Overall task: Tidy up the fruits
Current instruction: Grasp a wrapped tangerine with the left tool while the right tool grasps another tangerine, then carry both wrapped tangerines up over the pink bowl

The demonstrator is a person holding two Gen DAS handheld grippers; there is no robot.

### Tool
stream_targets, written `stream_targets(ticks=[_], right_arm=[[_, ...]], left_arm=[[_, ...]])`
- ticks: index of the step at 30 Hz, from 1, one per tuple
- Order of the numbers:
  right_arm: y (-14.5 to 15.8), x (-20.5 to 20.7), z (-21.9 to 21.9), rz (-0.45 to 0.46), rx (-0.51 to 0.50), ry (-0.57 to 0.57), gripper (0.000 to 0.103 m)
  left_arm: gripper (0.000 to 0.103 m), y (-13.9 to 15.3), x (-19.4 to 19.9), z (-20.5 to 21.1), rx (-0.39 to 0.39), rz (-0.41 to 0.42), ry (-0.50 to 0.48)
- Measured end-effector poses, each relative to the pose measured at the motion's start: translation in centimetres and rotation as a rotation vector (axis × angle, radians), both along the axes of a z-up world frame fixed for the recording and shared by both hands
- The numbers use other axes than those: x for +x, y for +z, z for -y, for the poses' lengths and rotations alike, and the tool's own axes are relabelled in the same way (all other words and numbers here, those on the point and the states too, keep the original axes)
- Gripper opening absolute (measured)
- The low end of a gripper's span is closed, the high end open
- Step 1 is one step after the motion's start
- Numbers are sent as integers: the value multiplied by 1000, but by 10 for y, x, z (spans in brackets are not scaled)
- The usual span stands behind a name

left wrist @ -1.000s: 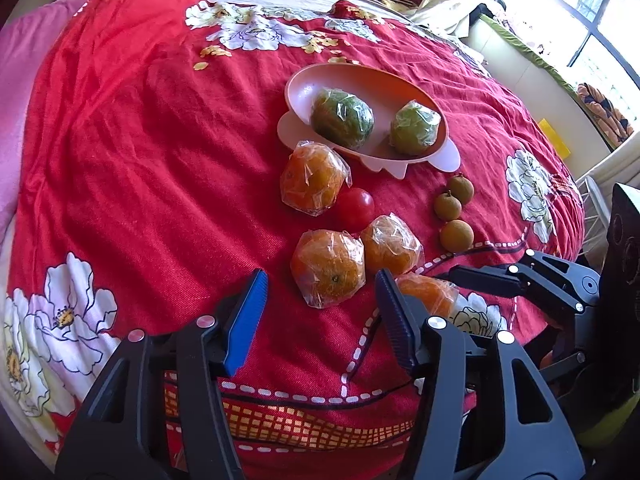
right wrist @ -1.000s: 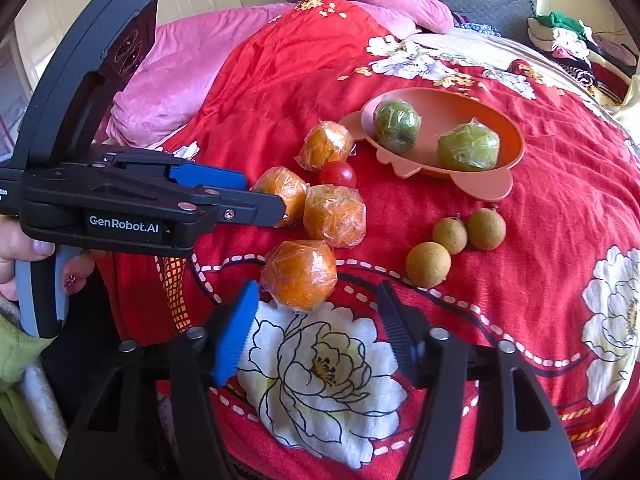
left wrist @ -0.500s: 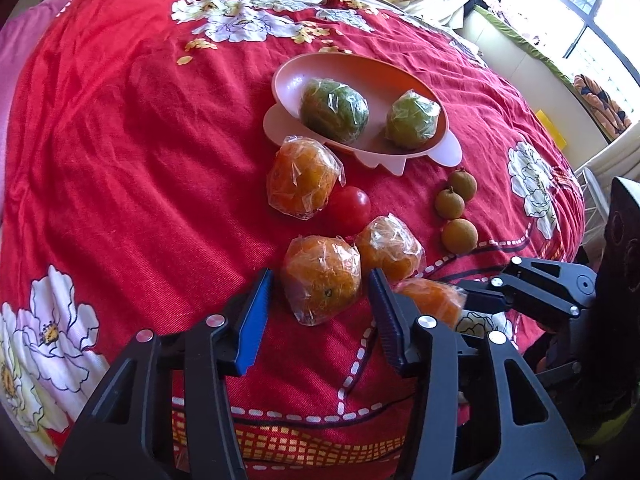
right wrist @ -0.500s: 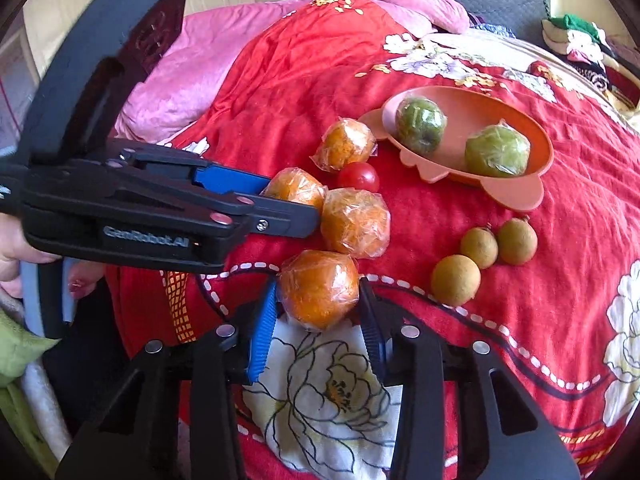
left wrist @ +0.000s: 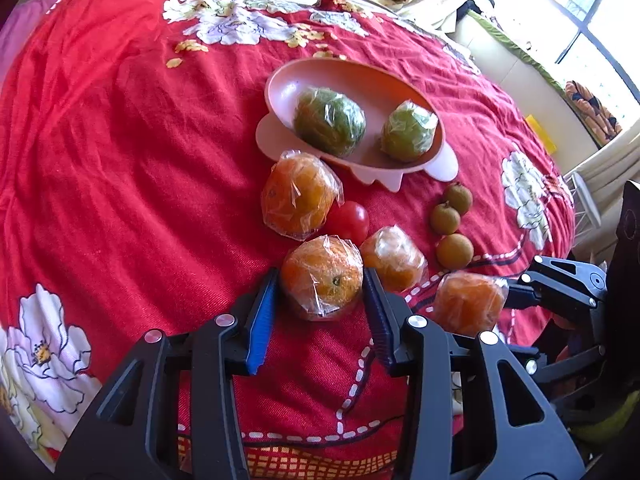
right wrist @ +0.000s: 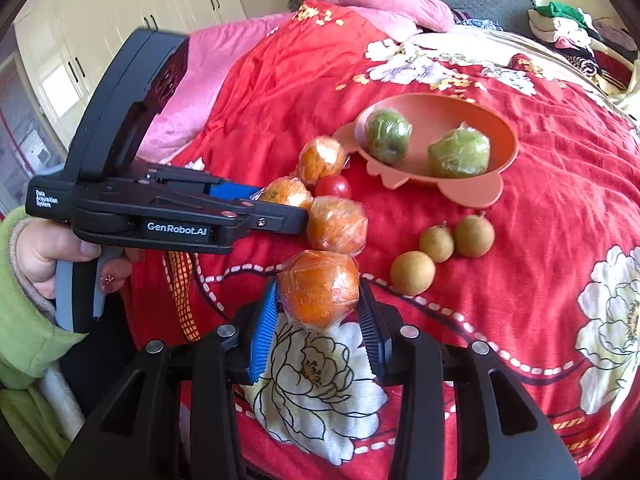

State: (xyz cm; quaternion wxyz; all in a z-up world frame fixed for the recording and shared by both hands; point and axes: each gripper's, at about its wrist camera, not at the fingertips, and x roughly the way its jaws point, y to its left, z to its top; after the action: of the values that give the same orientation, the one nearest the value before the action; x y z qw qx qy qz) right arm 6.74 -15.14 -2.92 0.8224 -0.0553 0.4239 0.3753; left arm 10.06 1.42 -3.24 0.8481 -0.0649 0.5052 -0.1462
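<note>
Several plastic-wrapped oranges lie on the red flowered bedspread (left wrist: 120,160). My left gripper (left wrist: 320,276) has its jaws closing around one wrapped orange (left wrist: 322,280), and both blue pads touch its wrap. To the right, my right gripper (right wrist: 319,286) is shut on another wrapped orange (right wrist: 318,288), which shows in the left wrist view as the orange (left wrist: 468,300) held just above the cloth. Two more wrapped oranges (left wrist: 298,200) (left wrist: 394,258) and a red tomato (left wrist: 348,220) lie close behind. The pink dish (left wrist: 288,84) holds two wrapped green fruits (left wrist: 330,122) (left wrist: 408,132).
Three small brown round fruits (left wrist: 454,250) lie right of the oranges, in front of the dish. A hand in a green sleeve (right wrist: 24,320) holds the left gripper. Pink bedding (right wrist: 224,80), pillows and piled clothes lie at the far end. A window is at the right.
Both grippers moved in and their jaws narrowed around a wrapped orange each. The right one gripped first, and its orange now sits slightly higher.
</note>
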Motion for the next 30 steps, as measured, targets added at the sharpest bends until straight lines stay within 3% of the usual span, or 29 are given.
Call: stream_targets(ticks=[12,30], right_arm=[[29,23,22,41,35,-67,37],[37,64,56,80,63,-173,37]], left_arm=[[33,32,3,3,-10,48,0],[33,37,49,42,-23,68,-54]])
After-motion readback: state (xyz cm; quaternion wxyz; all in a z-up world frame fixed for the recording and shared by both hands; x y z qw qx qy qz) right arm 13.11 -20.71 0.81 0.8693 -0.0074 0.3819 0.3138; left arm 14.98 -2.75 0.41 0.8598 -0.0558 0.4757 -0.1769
